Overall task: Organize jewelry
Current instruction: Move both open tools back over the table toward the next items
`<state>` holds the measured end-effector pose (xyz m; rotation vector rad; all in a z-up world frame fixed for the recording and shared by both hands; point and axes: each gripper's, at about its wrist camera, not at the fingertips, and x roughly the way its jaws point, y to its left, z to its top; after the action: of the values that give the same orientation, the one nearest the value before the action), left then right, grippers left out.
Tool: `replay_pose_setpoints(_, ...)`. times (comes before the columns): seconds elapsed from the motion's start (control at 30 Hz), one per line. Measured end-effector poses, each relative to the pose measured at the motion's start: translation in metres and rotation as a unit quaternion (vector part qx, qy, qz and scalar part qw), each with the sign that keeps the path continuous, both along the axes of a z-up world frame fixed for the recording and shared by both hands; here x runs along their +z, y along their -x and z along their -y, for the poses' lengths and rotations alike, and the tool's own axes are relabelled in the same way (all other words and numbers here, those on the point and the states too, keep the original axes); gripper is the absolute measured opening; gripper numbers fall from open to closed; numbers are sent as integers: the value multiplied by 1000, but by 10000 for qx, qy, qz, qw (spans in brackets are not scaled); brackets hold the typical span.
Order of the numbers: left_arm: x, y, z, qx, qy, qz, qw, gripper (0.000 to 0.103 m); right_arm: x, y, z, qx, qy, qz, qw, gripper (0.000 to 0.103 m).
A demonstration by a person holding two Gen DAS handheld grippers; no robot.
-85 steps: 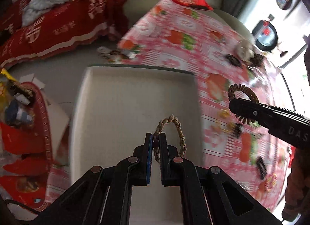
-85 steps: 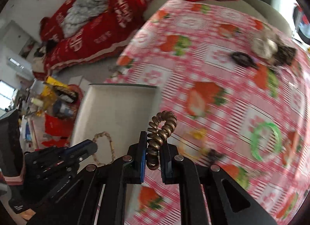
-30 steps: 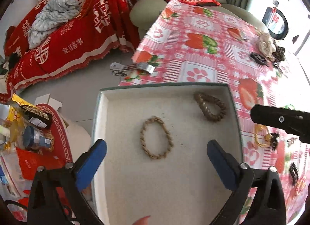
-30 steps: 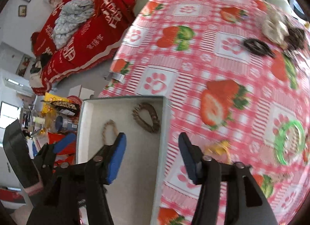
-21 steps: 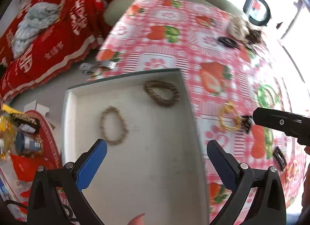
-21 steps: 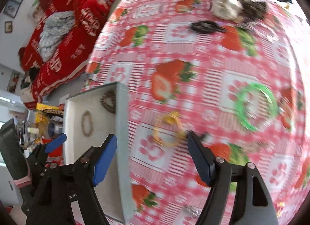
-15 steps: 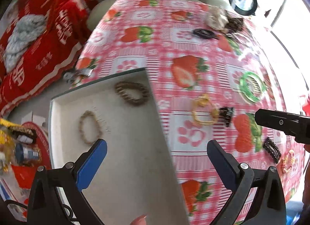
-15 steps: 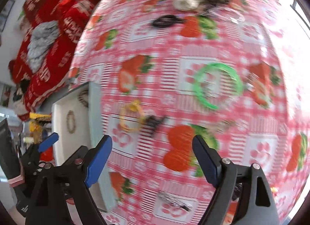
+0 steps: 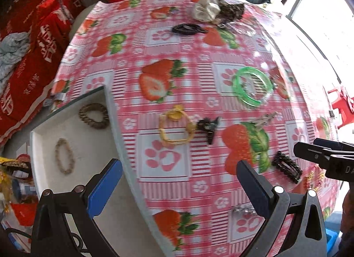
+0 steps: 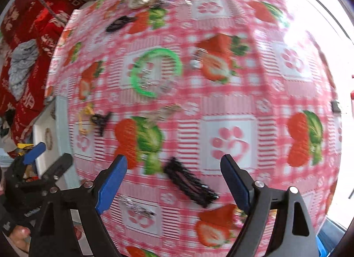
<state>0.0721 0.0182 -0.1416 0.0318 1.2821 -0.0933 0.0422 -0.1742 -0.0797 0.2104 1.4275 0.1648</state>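
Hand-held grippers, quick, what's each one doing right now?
Left hand-held gripper: open, holding nothing.
Right hand-held gripper: open, holding nothing.

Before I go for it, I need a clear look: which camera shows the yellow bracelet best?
The left wrist view: the yellow bracelet lies sharp and whole on the tablecloth, beside a black clip. In the right wrist view it is small, blurred, near the left edge.
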Motion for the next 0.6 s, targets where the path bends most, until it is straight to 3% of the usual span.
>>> replay_pose_setpoints(0.27, -13, 1, 29, -218, 76, -279, 9993, 103, -11, 17, 41, -254, 281, -189, 9991, 88)
replay_pose_setpoints(0.6, -29, -9, 44, -25, 101, -430, 9990, 100, -16, 46, 84, -680, 583, -246, 9957, 88)
